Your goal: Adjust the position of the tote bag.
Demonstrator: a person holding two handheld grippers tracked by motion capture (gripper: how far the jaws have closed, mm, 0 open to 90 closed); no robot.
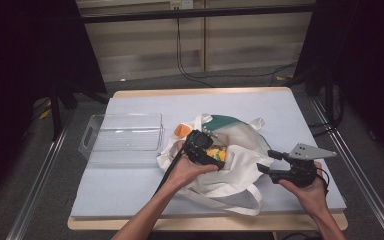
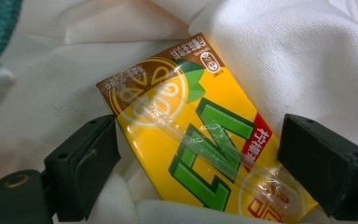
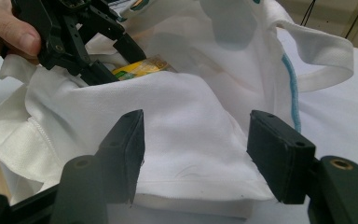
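While the left gripper [image 2: 196, 163] reaches down into the mouth of the white tote bag [image 1: 232, 172], its jaws stand spread on either side of a yellow drink carton [image 2: 191, 135], the pads not pressing on it. The carton lies flat inside the bag, tilted across the left gripper view, with a wrapped straw [image 2: 205, 144] taped along its face. It looks light and fairly stiff, though the glossy skin may slip and the walls could dent under a hard squeeze; the two narrow side edges seem the best place to take hold, clear of the straw. Soft cloth crowds the carton on all sides and could get pinched with it. The right gripper [image 3: 196, 154] hangs at the bag's near hem, jaws apart with the fabric between them but not clamped. A clear plastic bin [image 1: 122, 137] sits left of the bag on the table [image 1: 130, 192], well apart, and something orange [image 1: 182, 131] shows beside the bag.
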